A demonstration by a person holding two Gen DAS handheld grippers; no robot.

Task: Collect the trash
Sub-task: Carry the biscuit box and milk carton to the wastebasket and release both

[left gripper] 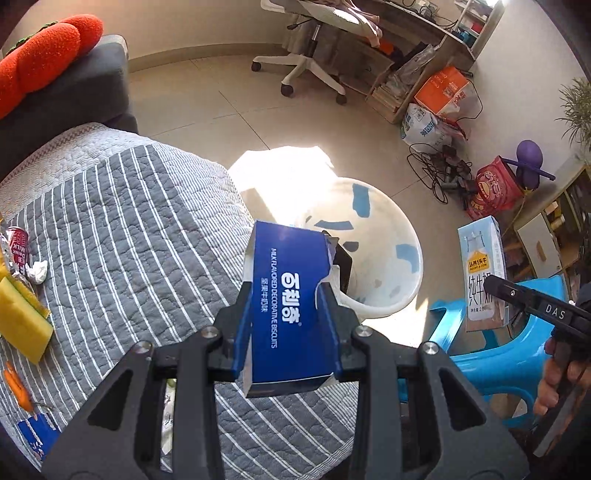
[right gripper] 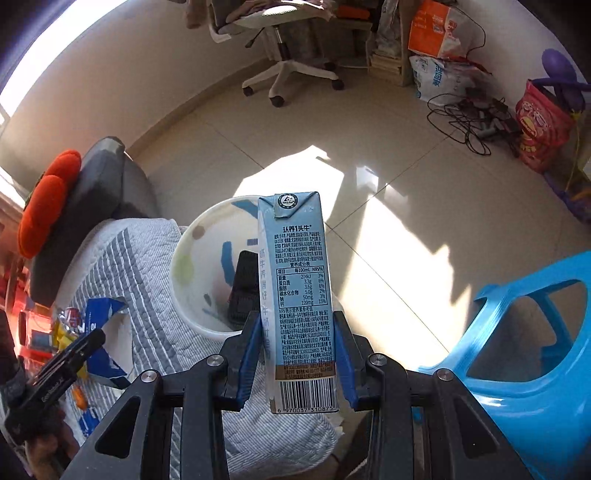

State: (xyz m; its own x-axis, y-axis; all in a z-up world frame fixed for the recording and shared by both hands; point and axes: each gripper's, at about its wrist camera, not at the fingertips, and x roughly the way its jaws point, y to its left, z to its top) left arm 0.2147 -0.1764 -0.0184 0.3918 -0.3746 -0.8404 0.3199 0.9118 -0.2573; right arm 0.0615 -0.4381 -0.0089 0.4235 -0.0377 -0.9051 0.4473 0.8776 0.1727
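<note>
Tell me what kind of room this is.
Probably a living room or bedroom doubling as a home office: a quilted sofa or bed cover, a white swivel chair at a cluttered desk, tiled floor.

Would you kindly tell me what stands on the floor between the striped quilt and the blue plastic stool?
The white trash bin stands there, between the striped quilt and the blue plastic stool, with a dark object already inside; the right wrist view shows it best.

right claw (right gripper: 297, 354) clamps milk carton (right gripper: 299, 288); above white bin (right gripper: 192, 258)
</note>
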